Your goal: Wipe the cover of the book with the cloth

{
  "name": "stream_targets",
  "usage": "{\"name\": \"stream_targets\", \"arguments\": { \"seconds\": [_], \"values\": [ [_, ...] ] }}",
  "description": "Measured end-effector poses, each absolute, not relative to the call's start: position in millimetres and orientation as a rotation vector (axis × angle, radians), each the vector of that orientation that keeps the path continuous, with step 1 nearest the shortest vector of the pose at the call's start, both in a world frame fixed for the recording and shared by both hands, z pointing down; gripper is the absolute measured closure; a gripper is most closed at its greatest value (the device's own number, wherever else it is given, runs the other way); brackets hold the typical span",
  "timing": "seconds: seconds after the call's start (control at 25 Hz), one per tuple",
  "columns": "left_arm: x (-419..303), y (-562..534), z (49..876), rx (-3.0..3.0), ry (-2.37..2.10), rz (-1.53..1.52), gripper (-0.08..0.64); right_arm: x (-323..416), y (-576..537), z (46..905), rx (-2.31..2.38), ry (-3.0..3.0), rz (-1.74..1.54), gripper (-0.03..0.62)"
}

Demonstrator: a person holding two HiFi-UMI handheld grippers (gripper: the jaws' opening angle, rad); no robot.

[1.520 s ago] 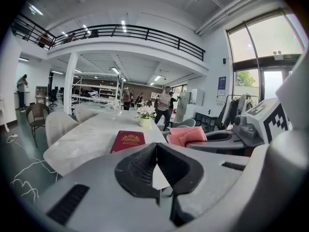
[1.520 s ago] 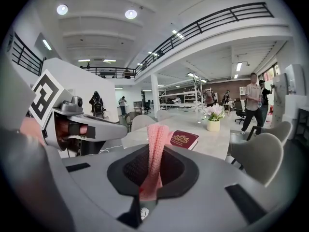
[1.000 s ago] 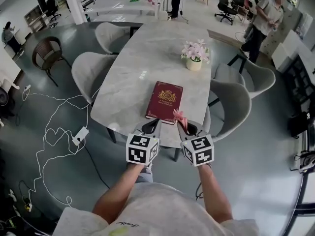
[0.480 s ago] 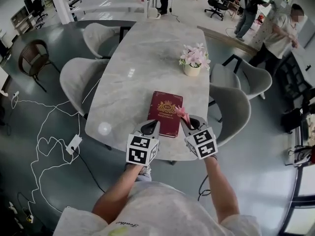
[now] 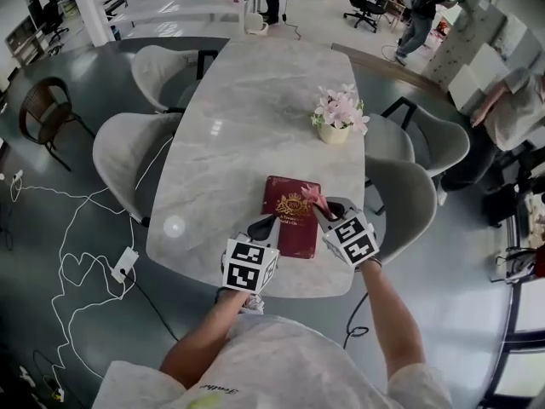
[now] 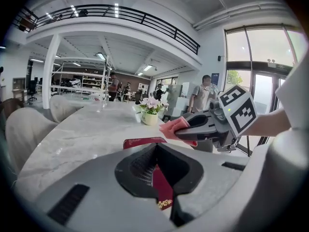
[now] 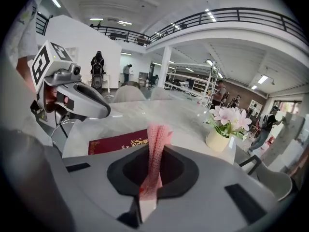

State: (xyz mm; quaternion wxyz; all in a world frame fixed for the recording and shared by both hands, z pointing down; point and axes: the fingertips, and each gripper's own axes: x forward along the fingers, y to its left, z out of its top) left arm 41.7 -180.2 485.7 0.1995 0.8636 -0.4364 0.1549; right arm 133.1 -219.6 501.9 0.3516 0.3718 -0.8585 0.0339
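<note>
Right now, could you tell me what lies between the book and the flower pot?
Only bare table separates book and flower pot, per the head view.

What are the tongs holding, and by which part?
The right tongs grip the cloth along its folded length, one end sticking out past the tips. The left tongs are shut on nothing, over the book.

A pale marble table (image 5: 255,92) stands on a glossy grey floor (image 5: 77,331), ringed by light upholstered chairs (image 5: 128,152); a dark wicker chair (image 5: 43,109) sits apart. A white power strip (image 5: 125,263) lies among trailing cables. A railed balcony (image 6: 120,12) runs overhead, and tall windows (image 6: 251,47) brighten one wall
</note>
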Motion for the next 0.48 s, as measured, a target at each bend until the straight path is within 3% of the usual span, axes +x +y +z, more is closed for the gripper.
{"name": "stream_targets", "arguments": {
  "seconds": [0.48],
  "values": [
    [36, -208, 507, 2.437, -1.126, 0.459, 0.552, 130, -271, 539, 0.86, -2.129, 0.08, 0.574]
  ]
}}
